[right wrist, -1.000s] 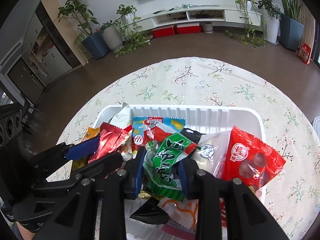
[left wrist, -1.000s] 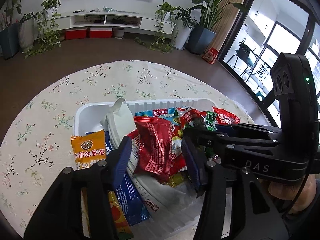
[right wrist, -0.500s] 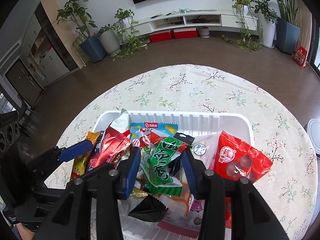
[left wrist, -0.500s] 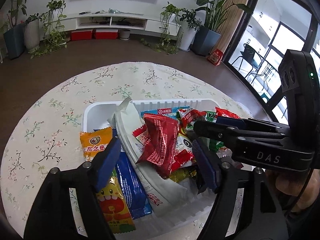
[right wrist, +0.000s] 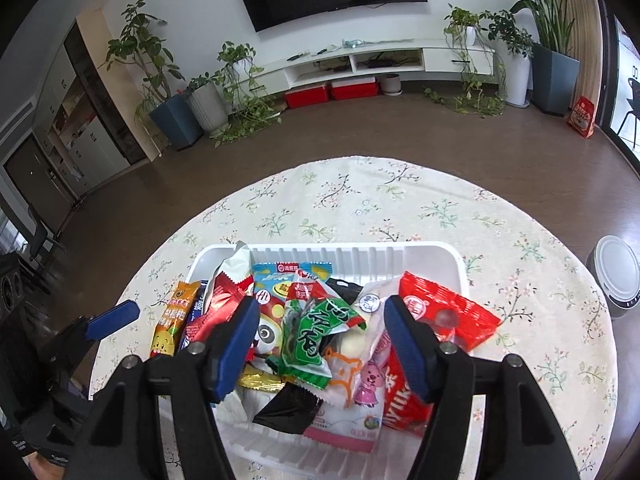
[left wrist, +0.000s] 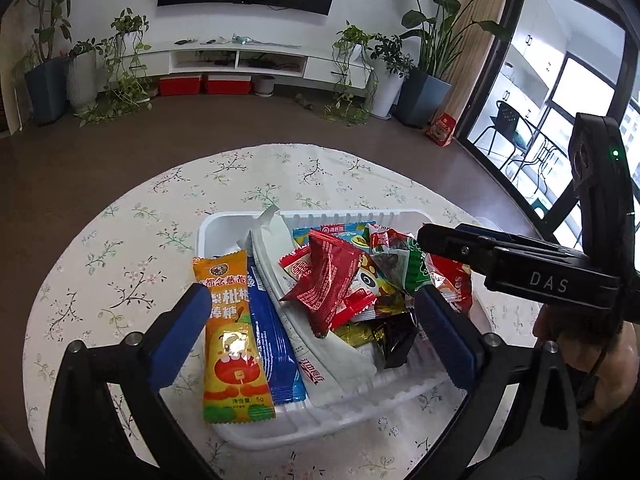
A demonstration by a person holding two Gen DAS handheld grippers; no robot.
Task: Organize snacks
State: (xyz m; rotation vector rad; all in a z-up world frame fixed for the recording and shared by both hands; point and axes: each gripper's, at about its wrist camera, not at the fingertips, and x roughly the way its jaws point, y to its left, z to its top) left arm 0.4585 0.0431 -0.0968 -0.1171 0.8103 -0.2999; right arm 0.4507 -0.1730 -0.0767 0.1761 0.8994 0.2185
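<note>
A white plastic tray (left wrist: 224, 224) (right wrist: 400, 252) sits on the round floral table, heaped with snack packets. My left gripper (left wrist: 310, 328) is open and empty above the tray's near side, over a crumpled red packet (left wrist: 328, 280). An orange candy stick (left wrist: 230, 332) and a blue packet (left wrist: 272, 344) lie at the tray's left. My right gripper (right wrist: 320, 340) is open and empty above a green seaweed packet (right wrist: 308, 340); a large red bag (right wrist: 444, 312) lies to its right. The right gripper also shows in the left wrist view (left wrist: 448, 240).
The floral tablecloth (right wrist: 360, 200) covers the round table. A grey and white round appliance (right wrist: 616, 276) stands at the table's right edge. Brown floor, potted plants and a TV shelf lie beyond.
Both grippers have opened wider and pulled back and up from the tray. The red and green packets now lie free in the tray.
</note>
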